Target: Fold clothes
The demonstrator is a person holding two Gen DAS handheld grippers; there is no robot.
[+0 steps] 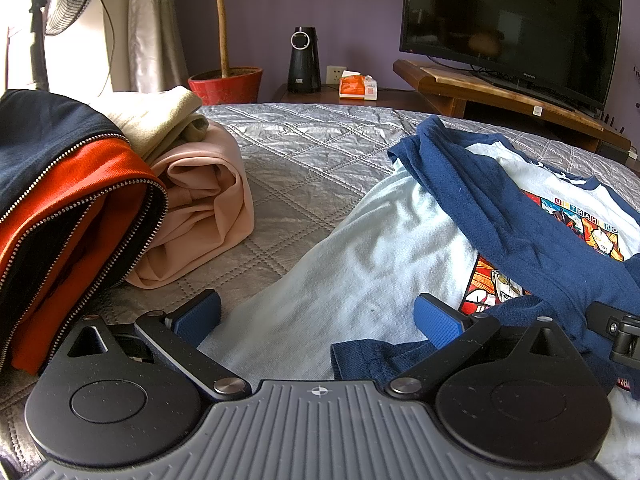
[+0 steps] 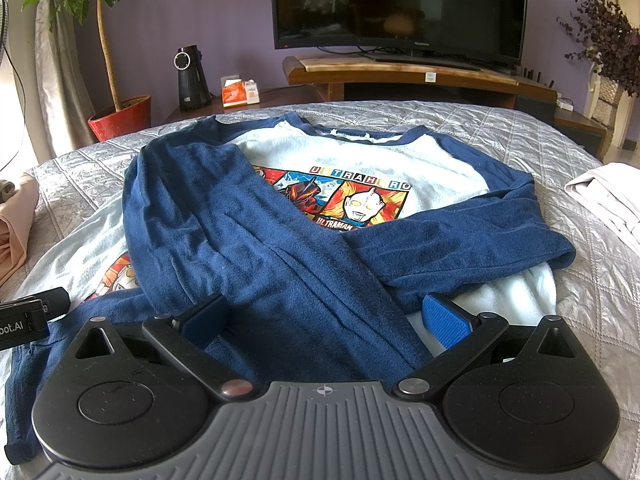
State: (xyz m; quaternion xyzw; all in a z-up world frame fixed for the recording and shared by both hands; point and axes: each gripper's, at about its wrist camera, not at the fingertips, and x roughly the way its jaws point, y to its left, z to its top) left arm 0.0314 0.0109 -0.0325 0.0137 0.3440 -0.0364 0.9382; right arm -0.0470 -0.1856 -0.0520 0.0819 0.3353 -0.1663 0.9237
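Observation:
A white shirt (image 2: pixel 360 156) with navy sleeves and a cartoon print lies face up on the grey quilted bed (image 2: pixel 500 120). Both navy sleeves (image 2: pixel 248 232) are laid crosswise over its front. My right gripper (image 2: pixel 324 320) stands open just above the crossed sleeves near the hem, nothing between its blue pads (image 2: pixel 446 326). My left gripper (image 1: pixel 318 318) is open over the shirt's (image 1: pixel 360 248) pale lower left side, with a navy cuff (image 1: pixel 368 356) lying near its right finger. The right gripper's edge shows at the far right of the left wrist view.
Folded pink and beige clothes (image 1: pixel 204 204) and an orange and navy zip jacket (image 1: pixel 72 216) are piled at the bed's left. A pale garment (image 2: pixel 608 200) lies at the right edge. Beyond the bed stand a TV (image 2: pixel 400 4) on a wooden stand, a speaker and a potted plant (image 2: pixel 120 116).

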